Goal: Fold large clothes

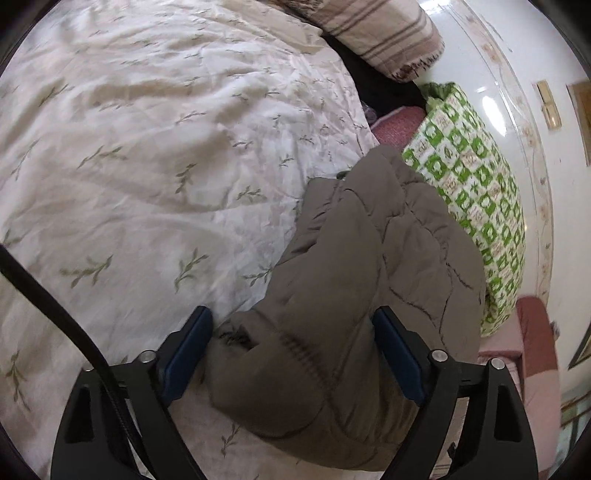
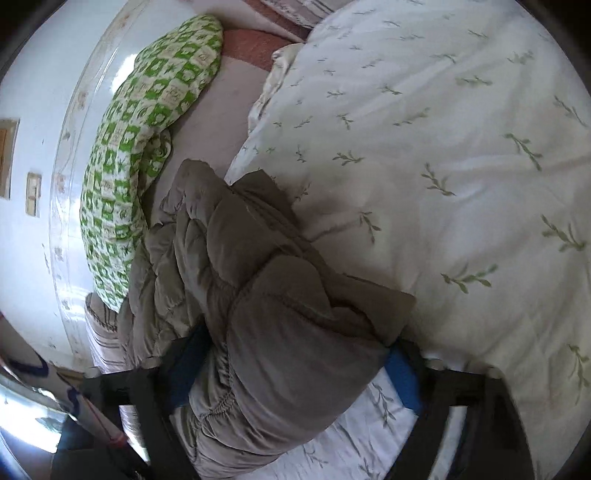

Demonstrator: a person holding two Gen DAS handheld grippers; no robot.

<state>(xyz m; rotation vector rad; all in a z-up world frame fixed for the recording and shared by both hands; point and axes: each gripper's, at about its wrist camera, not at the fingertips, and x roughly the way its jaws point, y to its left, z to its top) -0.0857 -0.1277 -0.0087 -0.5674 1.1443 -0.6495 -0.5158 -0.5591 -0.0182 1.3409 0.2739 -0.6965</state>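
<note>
In the left wrist view our left claw (image 1: pixel 291 354) stands wide around one end of the brown puffer jacket (image 1: pixel 354 295). The jacket's bulk fills the gap from one blue pad to the other, so we judge it to be holding a thick bundle rather than standing free, though the pads barely dent the padding. In the right wrist view our right claw (image 2: pixel 295 373) has its jaws about the other folded end of the same jacket (image 2: pixel 266 295). The fabric swells over both blue pads, and we read this as a grip on a bulky wad.

The jacket lies bunched and partly folded on the white leaf-print duvet (image 1: pixel 147 166), near the bed's edge.

We judge the step in hand to be setting the folded bundle down and squaring it. To do it well, we should keep both claws level with each other so the layers do not slide. We should lower the bundle flat onto the duvet and let go only once the padding rests under its own weight, since puffy fabric springs back.

Beyond the jacket lies the green-and-white patterned pillow (image 2: pixel 147 122), just beside it, so we should keep the bundle off it. Farther off is a striped pillow (image 1: pixel 384 33).
</note>
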